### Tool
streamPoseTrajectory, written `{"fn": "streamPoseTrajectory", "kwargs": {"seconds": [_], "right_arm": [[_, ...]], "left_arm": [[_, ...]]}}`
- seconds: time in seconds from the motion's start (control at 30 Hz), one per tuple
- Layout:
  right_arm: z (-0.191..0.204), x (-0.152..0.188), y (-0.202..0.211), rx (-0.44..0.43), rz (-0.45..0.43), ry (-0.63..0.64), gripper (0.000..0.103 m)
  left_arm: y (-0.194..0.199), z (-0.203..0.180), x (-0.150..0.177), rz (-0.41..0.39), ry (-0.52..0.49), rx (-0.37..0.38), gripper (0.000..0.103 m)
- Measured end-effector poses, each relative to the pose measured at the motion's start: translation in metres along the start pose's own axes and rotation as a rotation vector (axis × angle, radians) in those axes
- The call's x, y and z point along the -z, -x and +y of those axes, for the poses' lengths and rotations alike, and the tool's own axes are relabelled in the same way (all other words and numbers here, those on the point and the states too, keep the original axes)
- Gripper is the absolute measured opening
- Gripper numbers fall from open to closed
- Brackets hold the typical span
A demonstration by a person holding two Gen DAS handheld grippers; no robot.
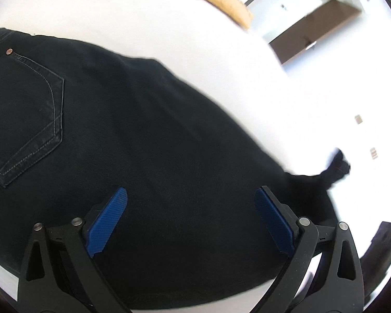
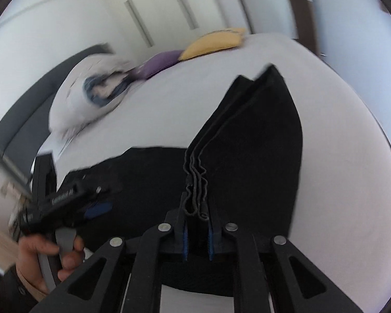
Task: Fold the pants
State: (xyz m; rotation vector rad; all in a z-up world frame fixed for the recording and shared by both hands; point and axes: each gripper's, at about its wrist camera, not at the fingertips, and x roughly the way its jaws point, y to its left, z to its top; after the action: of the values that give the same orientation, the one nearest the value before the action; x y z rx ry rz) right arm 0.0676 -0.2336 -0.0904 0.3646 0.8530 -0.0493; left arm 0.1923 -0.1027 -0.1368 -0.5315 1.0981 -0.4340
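The right tool (image 2: 196, 237) is pinching the black pants (image 2: 252, 140) hems, folding them over the bed (image 2: 338, 156). The left tool (image 1: 190, 219) is hanging wide apart, holding nothing. Next, it probably needs laying down.

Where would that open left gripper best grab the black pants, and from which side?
Probably the waist end of the pants, near the back pocket. The left gripper hovers open over flat cloth with no ridge to pinch, so coming in low from the pants' edge on the white bed seems better. The right gripper already pinches the stacked hems.
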Motion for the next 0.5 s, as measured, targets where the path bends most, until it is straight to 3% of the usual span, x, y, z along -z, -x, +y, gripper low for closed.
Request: {"fn": "streamPoseTrajectory", "kwargs": {"seconds": [0.13, 0.23, 0.5], "right_arm": [[0.049, 0.019, -0.034, 0.029, 0.050, 0.190, 0.012], [0.050, 0.027, -0.042, 0.040, 0.065, 0.198, 0.012], [0.060, 0.041, -0.033, 0.118, 0.004, 0.336, 0.012]], "left_arm": [[0.014, -0.006, -0.011, 0.037, -0.007, 0.077, 0.100], [0.007, -0.009, -0.018, 0.096, -0.001, 0.103, 0.100], [-0.034, -0.029, -0.029, 0.246, -0.022, 0.121, 0.100]]}}
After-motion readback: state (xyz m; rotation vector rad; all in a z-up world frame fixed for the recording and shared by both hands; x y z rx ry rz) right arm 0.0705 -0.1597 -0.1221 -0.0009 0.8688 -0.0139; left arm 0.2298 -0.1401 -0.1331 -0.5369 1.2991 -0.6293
